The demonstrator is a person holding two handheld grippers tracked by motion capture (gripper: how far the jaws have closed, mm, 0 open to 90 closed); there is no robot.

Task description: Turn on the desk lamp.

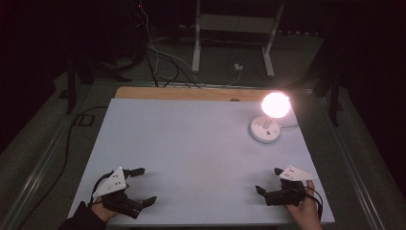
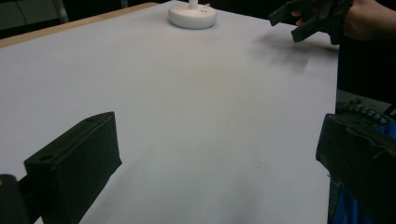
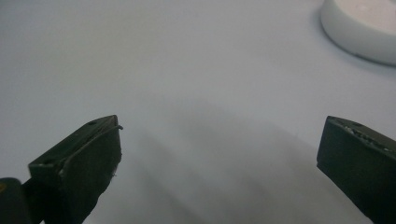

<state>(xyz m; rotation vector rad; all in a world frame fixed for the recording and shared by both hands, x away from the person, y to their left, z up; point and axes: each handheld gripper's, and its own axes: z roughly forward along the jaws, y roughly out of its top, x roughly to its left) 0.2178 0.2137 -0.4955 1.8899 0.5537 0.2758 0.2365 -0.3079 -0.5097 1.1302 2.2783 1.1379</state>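
lamp [image 1: 271,115]: lit, round white base, far right | table [image 1: 191,148]: pale sheet | cables [image 1: 158,62]: floor behind

The room is dark beyond a table [image 1: 191,143] with a pale grey top and a wooden far edge. A small white lamp [image 1: 266,128] glows on its far right corner. Behind it, cables [image 1: 158,62] trail across grey floor [image 1: 297,57] past white stand legs [image 1: 196,48].

The room is dark. The one bright light is a glowing round lamp [image 1: 275,105], so bright it looks washed out. It lights the pale table [image 1: 191,153] softly. In the left gripper view a fuzzy shadow lies on the table. In the right gripper view the picture is dim, grainy and soft.
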